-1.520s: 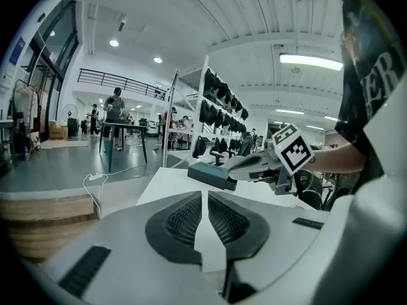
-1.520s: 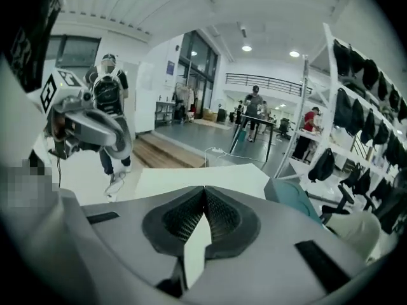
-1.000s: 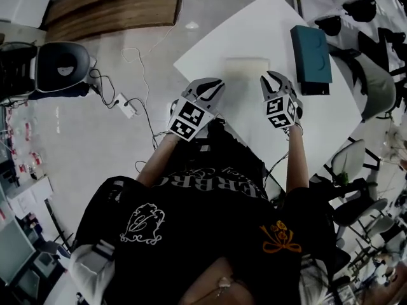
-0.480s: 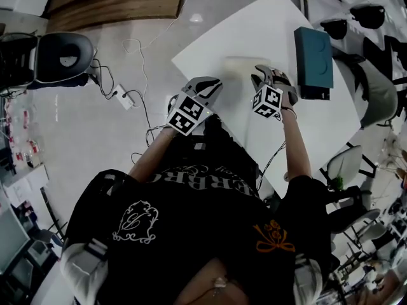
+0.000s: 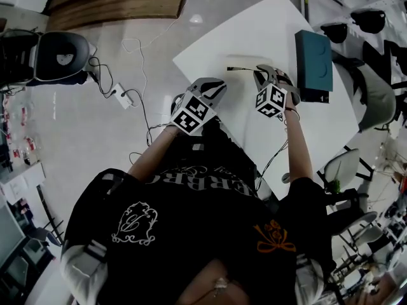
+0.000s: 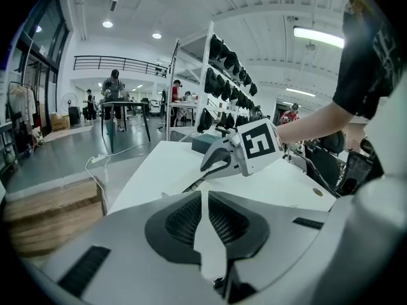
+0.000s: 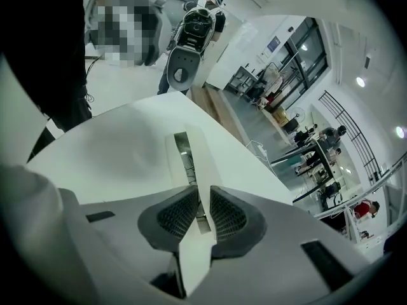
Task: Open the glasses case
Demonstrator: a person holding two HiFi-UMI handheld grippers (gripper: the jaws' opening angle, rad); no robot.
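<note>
The white glasses case (image 5: 245, 63) lies on the white table (image 5: 254, 33). Its lid edge is raised, and a dark slit (image 7: 184, 159) shows the inside. My right gripper (image 5: 262, 73) reaches down onto the case's right end. Its jaws are closing, with the thin lid (image 7: 202, 164) between the pads. In the left gripper view the right gripper (image 6: 213, 164) holds that edge up. My left gripper (image 5: 220, 83) hovers just off the case's near left corner, jaws a narrow slit apart. Only white surface shows between them (image 6: 203, 199).
A teal box (image 5: 313, 56) lies at the table's right edge, close to my right gripper. Shelves of dark headgear (image 5: 362, 14) and office chairs (image 5: 346, 164) stand to the right. A power strip and cables (image 5: 125, 103) lie on the floor at left.
My right gripper rolled and sank onto the case's right end, and the lid edge has come up, showing a dark line. The left gripper dropped a little toward the case.
</note>
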